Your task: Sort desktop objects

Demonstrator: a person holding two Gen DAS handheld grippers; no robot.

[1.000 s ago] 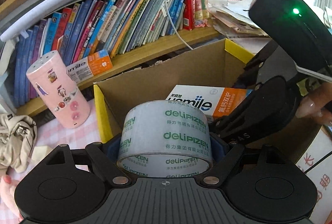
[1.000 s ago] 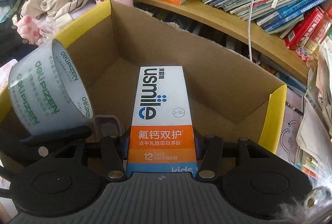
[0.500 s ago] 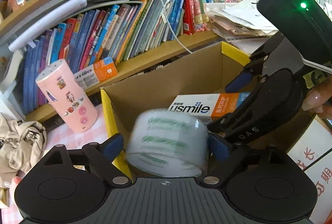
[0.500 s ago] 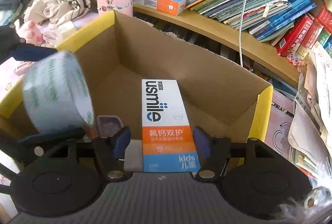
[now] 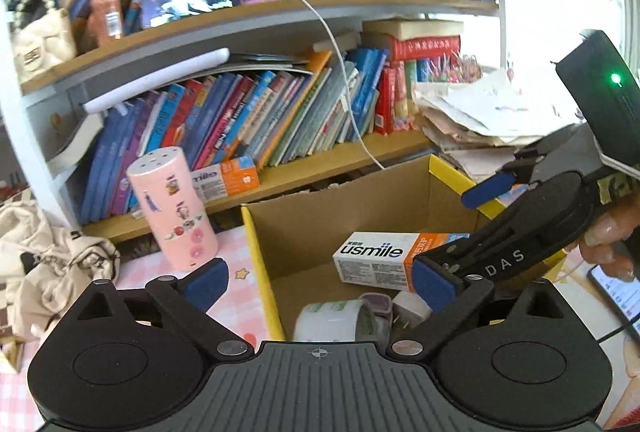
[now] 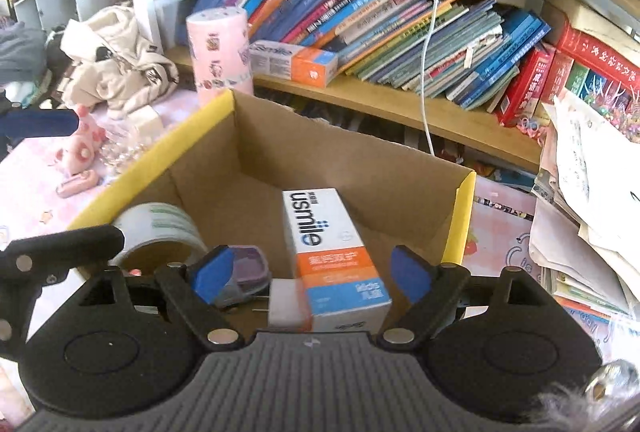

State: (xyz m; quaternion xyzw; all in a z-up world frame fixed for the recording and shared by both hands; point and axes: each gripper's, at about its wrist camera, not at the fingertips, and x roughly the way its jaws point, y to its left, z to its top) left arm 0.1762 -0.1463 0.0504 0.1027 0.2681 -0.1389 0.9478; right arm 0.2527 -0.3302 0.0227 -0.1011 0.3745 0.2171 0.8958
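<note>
An open cardboard carton with yellow-edged flaps stands on the desk below the bookshelf. On its floor lie a white, orange and blue usmile box, a clear tape roll with green print, a small purple case and a white plug. My right gripper hovers open above the usmile box, touching nothing. My left gripper is open too, over the carton's left rim, with the tape roll and the usmile box lying below it.
A pink sticker-covered cylinder stands left of the carton. On the book-filled shelf behind it lies a second usmile box. A white cable hangs to the carton's back edge. Loose papers pile up right; beige clothing and a pink toy lie left.
Both grippers opened. The tape roll dropped from the left one into the carton, the usmile box from the right one onto the carton floor. Both grippers pulled back and up.
</note>
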